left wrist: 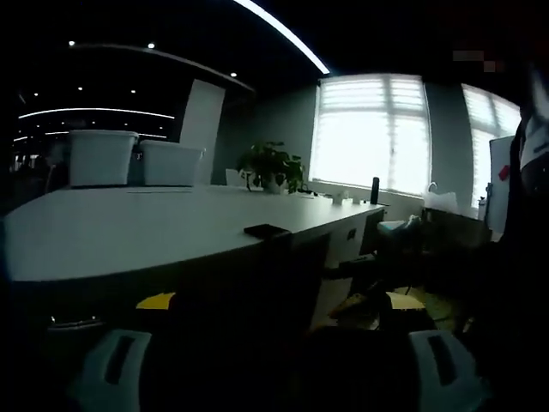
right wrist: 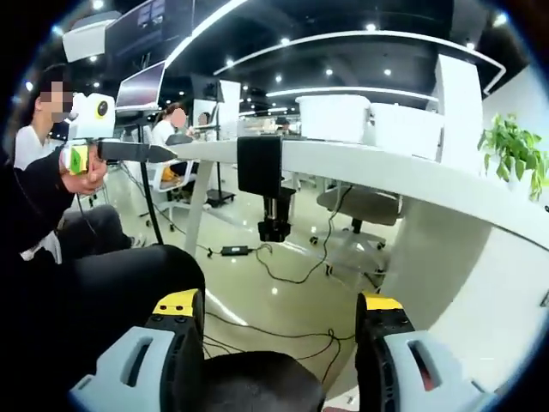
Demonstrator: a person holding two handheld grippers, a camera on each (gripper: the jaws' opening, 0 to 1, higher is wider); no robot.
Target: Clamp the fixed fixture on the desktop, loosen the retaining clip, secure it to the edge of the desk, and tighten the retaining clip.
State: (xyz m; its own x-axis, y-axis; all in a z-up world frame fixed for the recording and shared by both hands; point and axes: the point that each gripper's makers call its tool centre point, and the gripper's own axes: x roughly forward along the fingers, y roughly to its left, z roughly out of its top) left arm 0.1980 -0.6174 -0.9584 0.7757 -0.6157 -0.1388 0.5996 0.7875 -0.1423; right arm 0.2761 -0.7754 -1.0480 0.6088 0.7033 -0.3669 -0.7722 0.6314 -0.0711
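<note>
The black clamp fixture [right wrist: 260,165] sits on the edge of the white desk [right wrist: 403,176]. Its screw knob [right wrist: 276,219] hangs below the tabletop. In the left gripper view only its flat black top [left wrist: 268,230] shows on the desk [left wrist: 129,227] rim. My left gripper [left wrist: 279,305] is open, level with the desk edge and short of the fixture, with nothing between its yellow-tipped jaws. The same gripper [right wrist: 137,152] enters the right gripper view from the left, held by a hand. My right gripper [right wrist: 279,309] is open, lower down and aimed under the desk at the fixture.
Two white bins [left wrist: 103,157] and a potted plant [left wrist: 273,166] stand on the desk's far side. Cables [right wrist: 283,266] trail over the shiny floor under the desk. An office chair [right wrist: 360,206] stands beyond. People sit at monitors on the left [right wrist: 163,129].
</note>
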